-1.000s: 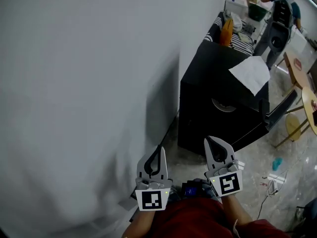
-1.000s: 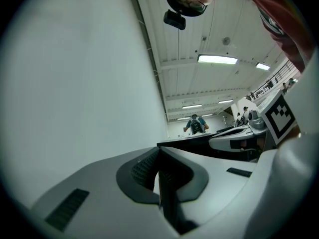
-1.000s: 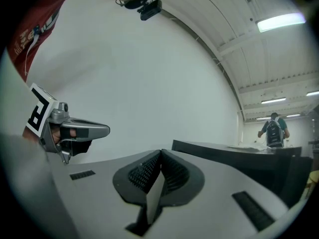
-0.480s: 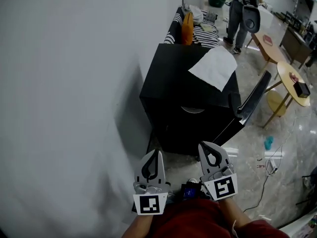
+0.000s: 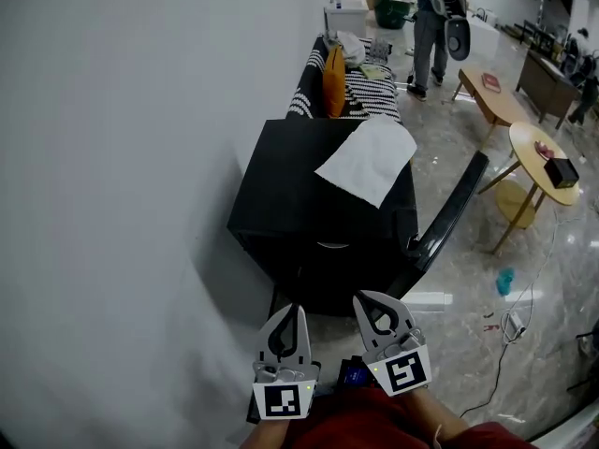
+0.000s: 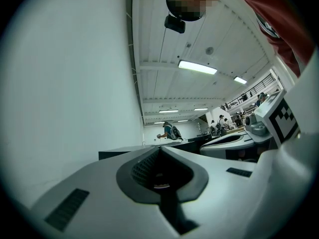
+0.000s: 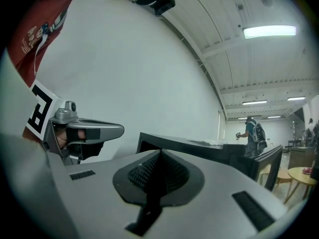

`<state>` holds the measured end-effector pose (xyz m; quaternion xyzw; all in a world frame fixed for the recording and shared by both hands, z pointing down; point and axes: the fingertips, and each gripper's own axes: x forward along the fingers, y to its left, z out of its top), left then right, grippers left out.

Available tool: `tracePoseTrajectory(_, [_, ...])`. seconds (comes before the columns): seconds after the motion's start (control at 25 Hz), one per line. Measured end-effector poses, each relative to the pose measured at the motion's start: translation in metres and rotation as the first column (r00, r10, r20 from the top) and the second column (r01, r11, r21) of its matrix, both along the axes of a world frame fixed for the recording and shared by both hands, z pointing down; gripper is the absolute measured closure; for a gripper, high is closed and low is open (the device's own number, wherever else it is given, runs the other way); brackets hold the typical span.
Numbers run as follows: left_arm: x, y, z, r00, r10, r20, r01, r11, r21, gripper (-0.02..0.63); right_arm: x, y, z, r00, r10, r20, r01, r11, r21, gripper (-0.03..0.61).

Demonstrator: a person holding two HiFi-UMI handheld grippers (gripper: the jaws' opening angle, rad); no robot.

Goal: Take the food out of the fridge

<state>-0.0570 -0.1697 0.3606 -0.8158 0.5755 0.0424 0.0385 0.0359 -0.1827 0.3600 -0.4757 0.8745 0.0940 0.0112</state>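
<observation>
- While the black fridge (image 5: 309, 213) stands on the floor against the white wall (image 5: 122, 157), its door (image 5: 447, 215) is swung out to the right. The head view looks down on its top, so its inside is hidden and no food can be made out.
- On the fridge's top lies a white sheet (image 5: 367, 160), one corner reaching the door side.
- Low in the head view, the left tool (image 5: 294, 314) and the right tool (image 5: 367, 302) sit side by side in front of the person's red top. Their tips point at the fridge without touching it.
- Each tool's own view shows what the head view cannot: both pairs of jaws are pressed together with nothing between them.
- The right gripper view shows the fridge's corner and the door edge-on; the left gripper view shows only a dark sliver of it.
- Beyond the fridge are a striped sofa (image 5: 370, 87) with an orange cushion (image 5: 331, 80), a round table (image 5: 538, 157) and a standing person (image 5: 432, 12).
</observation>
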Motion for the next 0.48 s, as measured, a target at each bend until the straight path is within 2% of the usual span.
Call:
tracePoseTrajectory(0.08, [0.006, -0.002, -0.001, 1.000, -0.007, 0.001, 0.007, 1.000, 0.002, 0.600, 0.005, -0.001, 0.000, 1.000, -0.007, 0.015, 0.008, 1.000, -0.006, 0.556])
tracePoseTrajectory(0.24, [0.012, -0.009, -0.002, 1.000, 0.003, 0.001, -0.003, 1.000, 0.014, 0.600, 0.008, -0.006, 0.006, 1.000, -0.007, -0.013, 0.007, 1.000, -0.013, 0.555])
tracePoseTrajectory(0.4, [0.001, -0.018, 0.004, 0.999, 0.039, 0.012, -0.039, 0.999, 0.011, 0.600, -0.002, -0.012, 0.016, 0.997, 0.029, -0.072, -0.031, 0.999, -0.034, 0.556])
tracePoseTrajectory(0.48, [-0.007, -0.026, 0.007, 0.998, 0.070, 0.009, -0.070, 0.997, 0.014, 0.600, -0.010, -0.018, 0.017, 0.996, 0.072, -0.061, -0.074, 0.997, -0.033, 0.555])
